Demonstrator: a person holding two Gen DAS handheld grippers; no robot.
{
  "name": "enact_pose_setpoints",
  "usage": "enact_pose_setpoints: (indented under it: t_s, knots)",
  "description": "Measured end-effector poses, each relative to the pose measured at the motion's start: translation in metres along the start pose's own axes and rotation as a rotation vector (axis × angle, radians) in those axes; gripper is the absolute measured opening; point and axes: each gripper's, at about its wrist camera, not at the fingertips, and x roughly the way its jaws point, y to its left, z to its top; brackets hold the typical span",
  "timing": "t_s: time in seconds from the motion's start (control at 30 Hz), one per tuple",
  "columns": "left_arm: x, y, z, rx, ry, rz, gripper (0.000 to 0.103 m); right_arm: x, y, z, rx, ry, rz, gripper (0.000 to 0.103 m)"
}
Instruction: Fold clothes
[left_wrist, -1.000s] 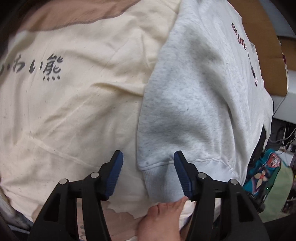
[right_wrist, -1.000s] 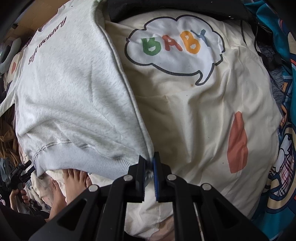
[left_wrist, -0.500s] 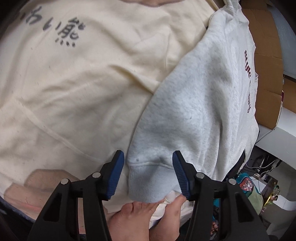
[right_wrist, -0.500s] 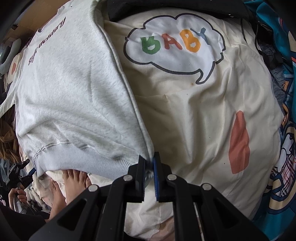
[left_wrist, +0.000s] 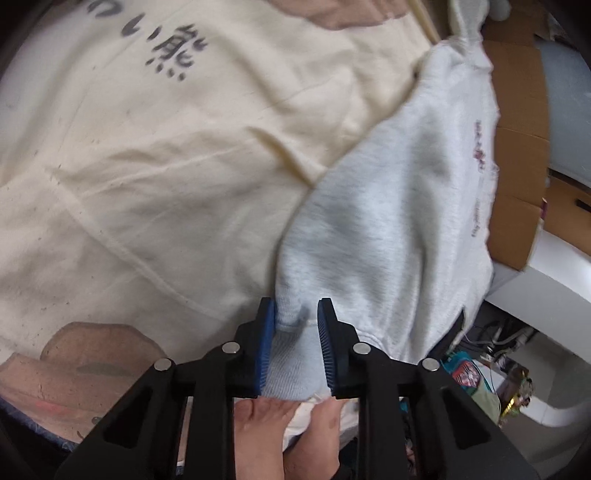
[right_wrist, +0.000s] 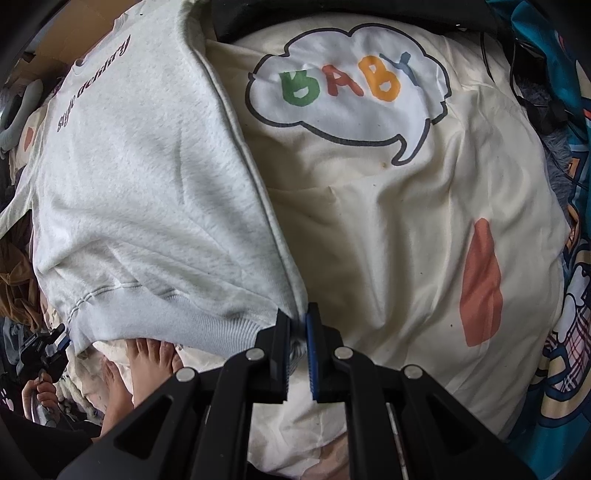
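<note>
Your right hand-held gripper (right_wrist: 298, 345) clamps the grey sweatshirt (right_wrist: 147, 192) hem corner, your left hand-held gripper (left_wrist: 296, 345) has just been closing on the opposite corner; sweatshirt lies flat on the cream blanket (right_wrist: 369, 240), no fold yet.

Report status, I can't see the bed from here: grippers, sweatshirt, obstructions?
Left gripper closing on grey sweatshirt hem corner. Right gripper shut on the other corner. Bare feet under the hem edge.

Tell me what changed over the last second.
The left tool has just been closing on the ribbed hem corner of the grey sweatshirt, bunching the fabric between its pads. The right tool stayed shut on the opposite hem corner, unmoved. The cream blanket underneath lies as before.
</note>
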Motion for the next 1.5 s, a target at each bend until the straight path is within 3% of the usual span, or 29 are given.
enact_pose_setpoints:
  t_s: [0.27,0.3,0.33,0.37,0.63,0.87,1.0,1.13,1.5]
  knots:
    - [0.018,0.004,0.005,0.059,0.064,0.058,0.023,0.004,0.0,0.001,0.005,0.004,0.009,0.007]
    - [0.018,0.002,0.006,0.075,0.061,0.068,0.021,0.004,0.0,0.001,0.004,0.005,0.012,0.007]
    - [0.016,0.001,0.007,0.089,0.057,0.075,0.009,0.004,0.0,0.001,0.002,0.007,0.013,0.007]
    - [0.011,-0.002,0.008,0.096,0.053,0.074,0.009,0.004,0.001,0.001,0.0,0.009,0.015,0.007]
    - [-0.038,-0.052,0.004,0.201,0.065,0.093,0.006,-0.016,0.004,0.001,-0.022,0.025,0.062,0.007]
    - [-0.04,-0.122,-0.015,0.282,0.067,0.136,0.006,-0.045,0.014,0.0,-0.07,0.065,0.105,0.006]
    - [-0.04,-0.126,-0.023,0.293,0.08,0.198,0.006,-0.047,0.018,-0.002,-0.09,0.107,0.109,0.006]
    - [-0.044,-0.101,-0.028,0.278,0.094,0.269,0.006,-0.038,0.019,-0.007,-0.1,0.15,0.101,0.006]
    - [0.002,-0.044,-0.02,0.266,0.145,0.399,0.006,0.019,0.019,-0.015,-0.087,0.204,0.0,0.006]
